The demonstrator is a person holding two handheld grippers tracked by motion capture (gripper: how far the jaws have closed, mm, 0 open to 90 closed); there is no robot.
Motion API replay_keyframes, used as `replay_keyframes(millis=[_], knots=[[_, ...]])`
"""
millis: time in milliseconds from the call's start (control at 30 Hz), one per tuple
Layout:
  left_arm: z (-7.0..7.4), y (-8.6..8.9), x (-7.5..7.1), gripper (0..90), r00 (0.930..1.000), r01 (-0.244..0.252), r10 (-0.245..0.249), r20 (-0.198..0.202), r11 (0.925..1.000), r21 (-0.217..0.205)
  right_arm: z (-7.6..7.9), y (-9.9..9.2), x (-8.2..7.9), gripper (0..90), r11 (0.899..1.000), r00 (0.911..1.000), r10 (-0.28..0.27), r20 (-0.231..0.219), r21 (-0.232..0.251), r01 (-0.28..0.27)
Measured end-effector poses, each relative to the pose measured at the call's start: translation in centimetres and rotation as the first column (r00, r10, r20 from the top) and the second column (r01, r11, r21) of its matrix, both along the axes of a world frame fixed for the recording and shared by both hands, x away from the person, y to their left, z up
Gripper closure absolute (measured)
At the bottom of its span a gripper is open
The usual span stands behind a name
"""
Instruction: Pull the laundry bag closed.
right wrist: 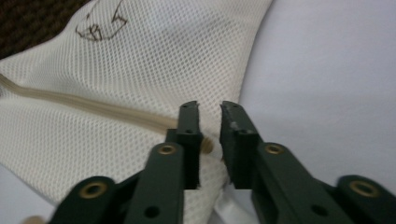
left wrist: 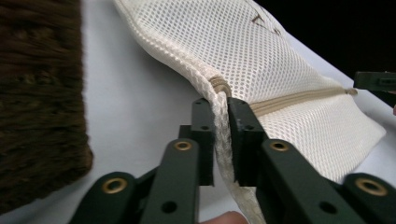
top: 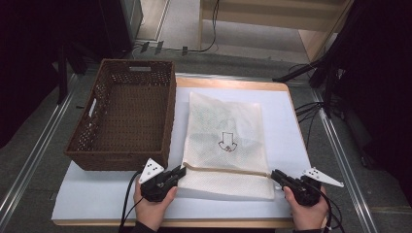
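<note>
Wicker basket (top: pixel 121 116) is seen at the left of the white table mat (top: pixel 97 194), empty as far as can be told, its near wall just beside the left gripper (top: pixel 180 171)

Mesh laundry bag (top: pixel 226 141) is laid flat at mid-table, right of the basket, dark contents faintly visible through the weave; a beige drawstring (top: pixel 226 170) runs across it near the person's edge, with the bag mouth folded toward the person

Left gripper: in its own view the jaws are set narrowly apart with the bag's left edge seam (left wrist: pixel 223 140) standing between them, beside the cord's end; the gap looks slightly slack, so a firm pinch cannot be confirmed

Right gripper (top: pixel 275 174): placed at the bag's right corner; in its own view (right wrist: pixel 208 109) the jaws are parted with a clear gap, the cord end (right wrist: pixel 205 145) lying just under the left jaw, nothing pinched

Step judged in hand: the grips at both ends of the drawstring line are being let go or reset

Next move, as judged: both jaws to be closed squarely on the corners before any lift toward the basket; a one-sided hold would likely let the bag sag and spill
</note>
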State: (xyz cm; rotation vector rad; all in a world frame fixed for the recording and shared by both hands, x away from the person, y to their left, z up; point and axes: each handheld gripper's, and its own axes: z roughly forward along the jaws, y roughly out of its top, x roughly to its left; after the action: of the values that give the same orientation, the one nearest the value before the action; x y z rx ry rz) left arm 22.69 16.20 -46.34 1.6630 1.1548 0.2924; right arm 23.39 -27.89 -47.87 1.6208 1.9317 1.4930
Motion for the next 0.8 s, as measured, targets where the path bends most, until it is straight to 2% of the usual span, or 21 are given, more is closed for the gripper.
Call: replay_keyframes(millis=[33,100,133,200,267,333,400,533,567,600,633,700,733,800], knots=[[0.0,0.2,0.0,76.6,1.0000,0.000,0.000,0.004,1.0000,-0.002,0.0,-0.3,0.0,67.8,1.000,0.9999,0.002,0.013,0.031,-0.003],[0.2,0.5,-0.1,71.2,0.9996,-0.012,0.012,0.026,0.9998,0.017,0.1,-0.7,0.0,63.9,0.999,0.9988,-0.016,0.045,0.041,0.014],[0.2,0.7,-0.1,66.8,0.9992,-0.017,0.017,0.037,0.9997,0.016,0.0,-0.9,0.1,59.3,0.999,0.9939,-0.026,0.107,0.035,0.023],[0.4,1.0,-0.2,64.4,0.9986,-0.017,0.016,0.050,0.9997,0.017,0.0,-1.0,0.2,58.7,0.999,0.9920,-0.035,0.121,0.023,0.033],[0.5,1.3,-0.4,60.9,0.9981,-0.018,0.016,0.059,0.9996,0.023,-0.1,-1.1,0.4,57.1,0.999,0.9851,-0.041,0.167,-0.020,0.045],[0.6,1.7,-0.6,55.4,0.9973,-0.011,0.009,0.073,0.9993,0.034,-0.2,-1.2,0.5,55.7,0.997,0.9851,-0.041,0.167,-0.053,0.050],[0.6,1.8,-0.6,54.0,0.9969,-0.009,0.006,0.078,0.9993,0.037,-0.2,-1.2,0.6,54.4,0.997,0.9855,-0.040,0.165,-0.061,0.050],[0.6,2.3,-0.7,46.5,0.9960,-0.017,0.014,0.088,0.9990,0.040,-0.1,-1.5,0.6,38.5,0.990,0.9863,-0.084,0.142,-0.098,0.098],[0.6,2.5,-0.7,45.6,0.9963,-0.010,0.007,0.085,0.9994,0.034,-0.1,-1.6,0.5,35.8,0.988,0.9861,-0.093,0.138,-0.111,0.109],[0.6,2.7,-0.7,42.0,0.9963,0.013,-0.015,0.084,0.9996,0.023,0.1,-1.9,0.5,31.7,0.985,0.9837,-0.097,0.152,-0.127,0.117],[0.6,2.7,-0.7,40.3,0.9963,0.013,-0.015,0.084,0.9996,0.023,0.1,-1.9,0.5,31.7,0.985,0.9837,-0.097,0.152,-0.127,0.117],[0.6,2.7,-0.8,39.0,0.9943,0.024,-0.029,0.102,0.9986,0.046,0.3,-2.2,0.4,27.3,0.984,0.9822,-0.103,0.157,-0.125,0.123],[0.6,2.7,-0.9,35.3,0.9931,0.032,-0.039,0.111,0.9976,0.062,0.4,-2.5,0.4,23.7,0.984,0.9815,-0.094,0.167,-0.133,0.117],[0.6,2.7,-0.9,33.6,0.9928,0.033,-0.040,0.113,0.9975,0.063,0.4,-2.6,0.4,21.9,0.985,0.9821,-0.087,0.167,-0.133,0.110]])
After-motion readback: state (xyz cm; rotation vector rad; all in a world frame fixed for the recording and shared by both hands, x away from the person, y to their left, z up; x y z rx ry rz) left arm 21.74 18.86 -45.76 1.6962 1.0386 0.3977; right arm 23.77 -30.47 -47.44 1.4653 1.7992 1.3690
